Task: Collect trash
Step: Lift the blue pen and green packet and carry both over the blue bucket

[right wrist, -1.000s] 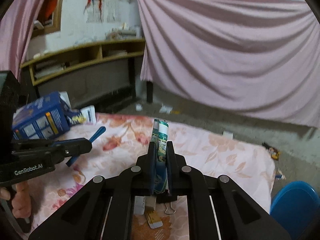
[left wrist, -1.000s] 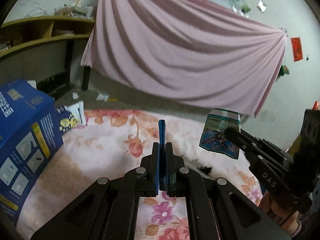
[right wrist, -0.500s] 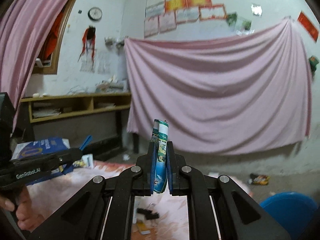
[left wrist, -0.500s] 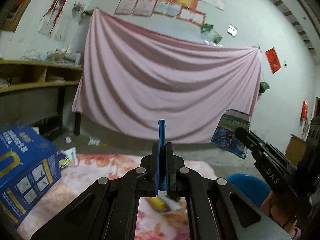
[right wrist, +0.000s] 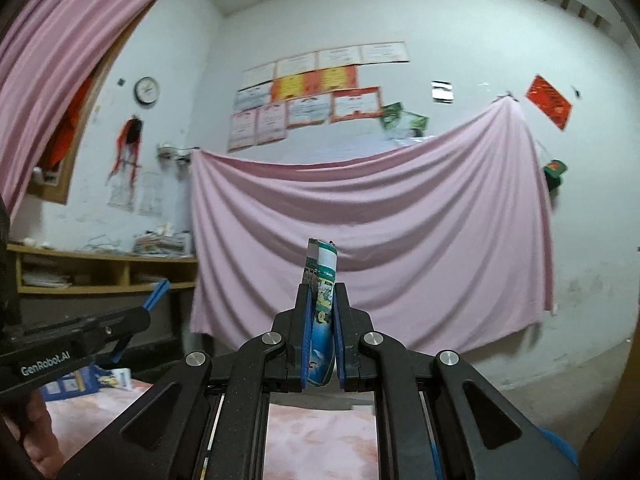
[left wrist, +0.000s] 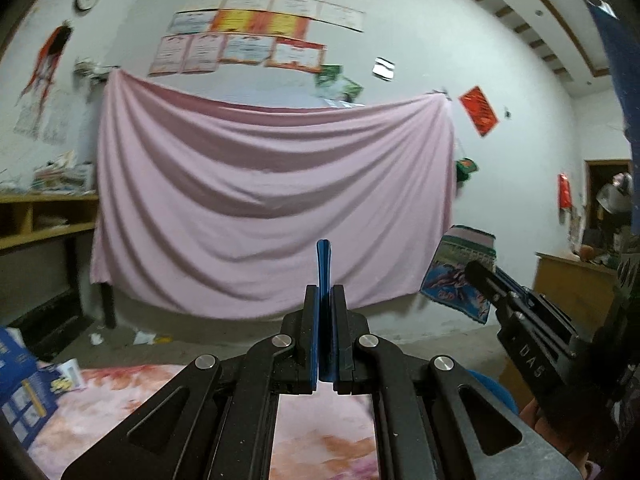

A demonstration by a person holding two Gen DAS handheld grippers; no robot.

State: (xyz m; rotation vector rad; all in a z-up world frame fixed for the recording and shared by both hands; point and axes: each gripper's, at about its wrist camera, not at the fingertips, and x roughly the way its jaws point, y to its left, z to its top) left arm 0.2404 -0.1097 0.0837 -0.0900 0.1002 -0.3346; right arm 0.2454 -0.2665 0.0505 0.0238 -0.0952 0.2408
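My left gripper [left wrist: 324, 292] is shut on a thin blue plastic strip [left wrist: 323, 262] that sticks up past the fingertips. My right gripper [right wrist: 322, 290] is shut on a folded printed snack wrapper [right wrist: 322, 264], standing upright between the pads. Both are held level in the air, above the floral cloth [left wrist: 120, 400] and facing the pink sheet on the wall. In the left wrist view the right gripper [left wrist: 474, 270] comes in from the right with the wrapper [left wrist: 458, 276]. In the right wrist view the left gripper [right wrist: 144, 316] shows at the left with the blue strip [right wrist: 158, 294].
A blue bin [left wrist: 494, 394] stands low on the right, mostly hidden behind the grippers. A blue carton [left wrist: 18, 396] and a small packet [left wrist: 66, 376] lie at the cloth's left end. Wooden shelves [left wrist: 40, 232] line the left wall; a wooden cabinet [left wrist: 572, 284] stands right.
Both grippers have risen and tilted up, so the views swung from the cloth to the wall. Each still holds its item; the littered tabletop has dropped out of view.
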